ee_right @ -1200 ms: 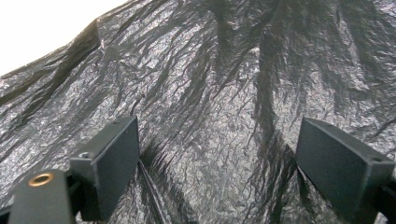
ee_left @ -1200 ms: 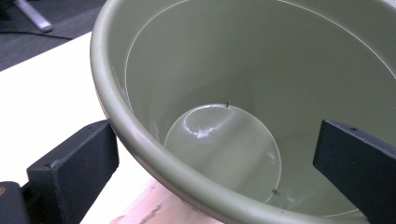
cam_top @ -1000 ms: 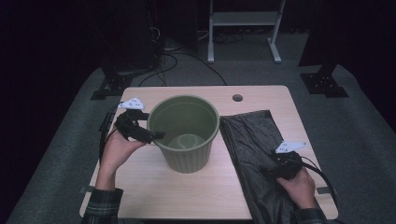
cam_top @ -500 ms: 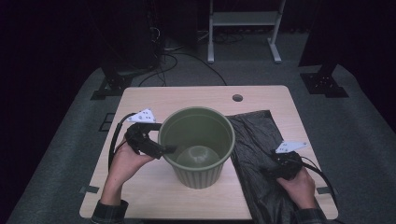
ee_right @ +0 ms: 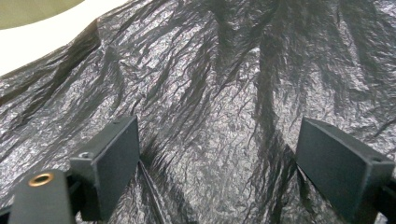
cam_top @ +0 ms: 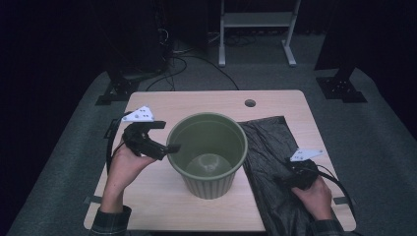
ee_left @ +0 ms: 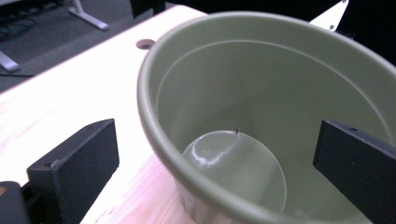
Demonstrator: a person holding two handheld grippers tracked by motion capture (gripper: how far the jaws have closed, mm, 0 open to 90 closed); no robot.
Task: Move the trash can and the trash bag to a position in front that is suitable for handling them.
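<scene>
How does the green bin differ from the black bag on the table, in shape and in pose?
The green bin stands upright, rigid and round, with its mouth open and nothing inside; the black bag lies flat and crumpled. The bin is smooth and olive green; the bag is wrinkled and shiny black. The left gripper has its jaws astride the bin's rim; the right gripper stands open over the bag. Both rest on the wooden table.

A round green plastic bucket stands upright near the middle of the wooden bench. It is empty, with a thick smooth rim, ribbed sides and a shiny flat bottom. Just to its right, a crinkly black plastic bag lies spread flat on the bench, reaching down to the front edge.
</scene>
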